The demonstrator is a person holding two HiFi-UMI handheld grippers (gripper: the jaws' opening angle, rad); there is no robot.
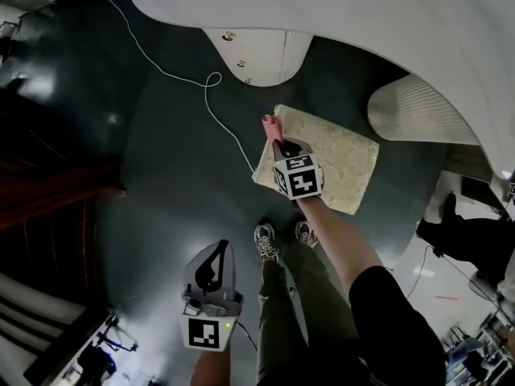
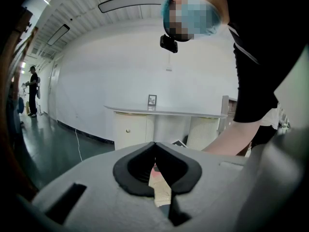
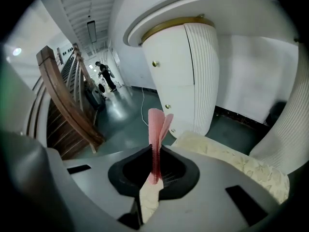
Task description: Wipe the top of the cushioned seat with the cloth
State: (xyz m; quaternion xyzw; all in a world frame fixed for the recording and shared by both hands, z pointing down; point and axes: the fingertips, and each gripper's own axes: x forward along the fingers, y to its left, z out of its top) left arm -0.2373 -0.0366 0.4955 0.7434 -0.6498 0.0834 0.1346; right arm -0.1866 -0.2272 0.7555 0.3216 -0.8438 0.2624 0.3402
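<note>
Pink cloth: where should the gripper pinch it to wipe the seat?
By its folded edge, as the right gripper has it: jaws shut across the pink cloth, with a flap poking past the tips. It is probably best to come from above, since the cushioned seat lies flat beneath.

The cushioned seat (image 1: 334, 163) lies on the floor (image 1: 161, 175) before the cabinet (image 1: 257, 55).
</note>
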